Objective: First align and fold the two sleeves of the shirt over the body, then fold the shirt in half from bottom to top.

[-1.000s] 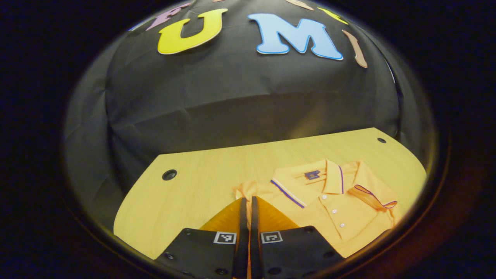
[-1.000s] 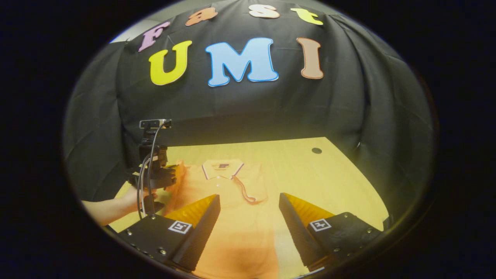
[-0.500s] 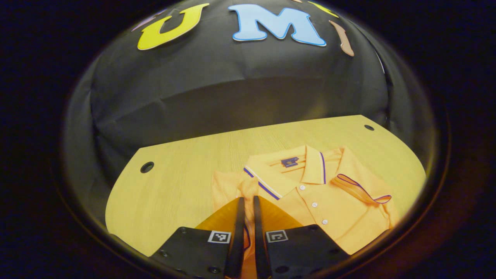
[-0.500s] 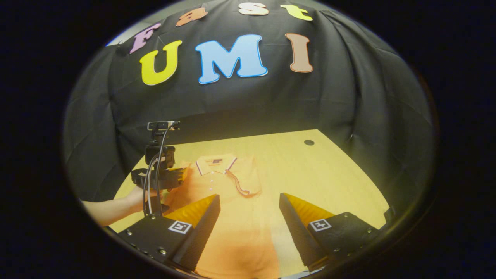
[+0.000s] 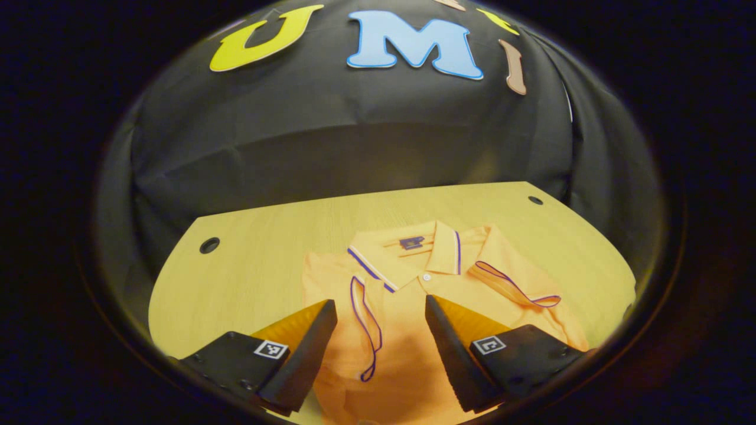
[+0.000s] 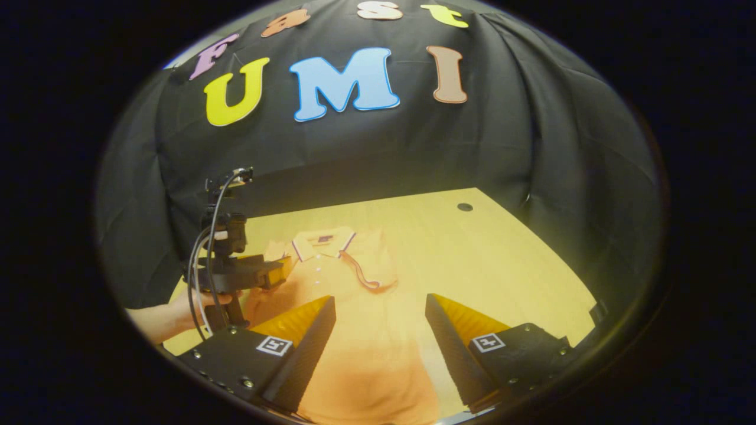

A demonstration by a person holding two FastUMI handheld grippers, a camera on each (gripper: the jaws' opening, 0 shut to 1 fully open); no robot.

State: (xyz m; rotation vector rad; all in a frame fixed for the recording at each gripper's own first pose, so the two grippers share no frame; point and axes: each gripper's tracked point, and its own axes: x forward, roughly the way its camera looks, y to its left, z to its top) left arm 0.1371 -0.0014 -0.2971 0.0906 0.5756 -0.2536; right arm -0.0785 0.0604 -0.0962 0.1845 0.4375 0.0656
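Note:
An orange polo shirt (image 5: 413, 354) lies face up on the wooden table (image 5: 254, 277), collar (image 5: 407, 260) toward the far wall. Both purple-trimmed sleeves rest folded over the body: one sleeve (image 5: 363, 330) lies just ahead of my left gripper (image 5: 381, 348), the other sleeve (image 5: 514, 289) to the right of the collar. The left gripper is open above the shirt, nothing between its fingers. In the right gripper view the shirt (image 6: 354, 336) runs under my open right gripper (image 6: 381, 348), and the left gripper (image 6: 242, 274) hovers by the shirt's left shoulder, held by a hand (image 6: 177, 310).
The table has round cable holes at its far corners (image 5: 209, 245) (image 5: 535, 200) (image 6: 465, 207). Bare wood (image 6: 502, 260) stretches to the right of the shirt. Black cloth walls close in the back and sides.
My left gripper has opened and let go of the sleeve, which now lies flat on the shirt's body. The right gripper stays open and has barely moved.

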